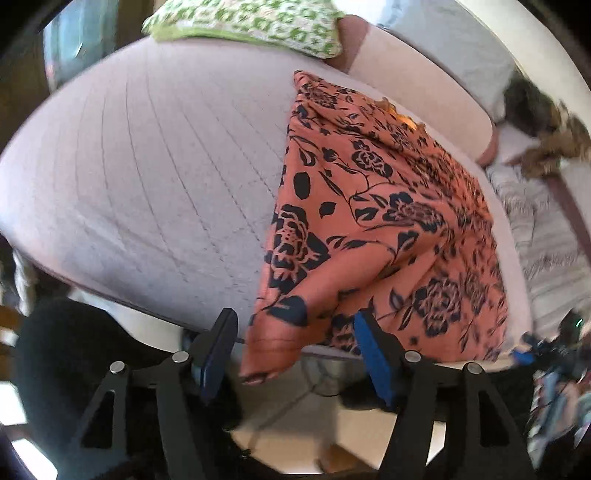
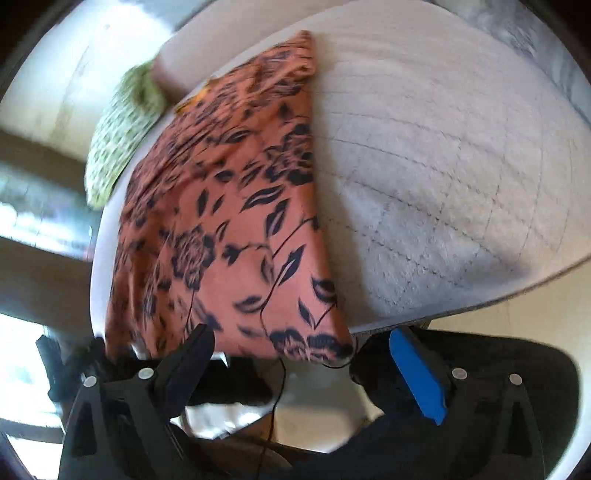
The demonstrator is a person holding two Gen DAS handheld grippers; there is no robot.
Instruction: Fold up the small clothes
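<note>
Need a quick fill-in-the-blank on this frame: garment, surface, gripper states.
1. The orange garment carries a dark ____ print.
2. It lies on a quilted grey cushion, its near corner hanging over the ____.
3. The left gripper and right gripper both stand ____, holding nothing.
4. The patterned pillow behind is white and ____.

Missing: floral; edge; open; green

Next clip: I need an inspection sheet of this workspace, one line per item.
Surface: pale quilted cushion, mostly bare.
Job's things: orange floral garment lies on the cushion, its near corner hanging over the front edge.
Clutter: green-patterned pillow at the back; dark furry thing beside it, unclear.
Grippers: left claw open around the hanging corner, pads not pressing; right claw open, just below the garment's edge.
Cables: thin black cable below the edge.
Surroundings: light floor, blurred.
</note>
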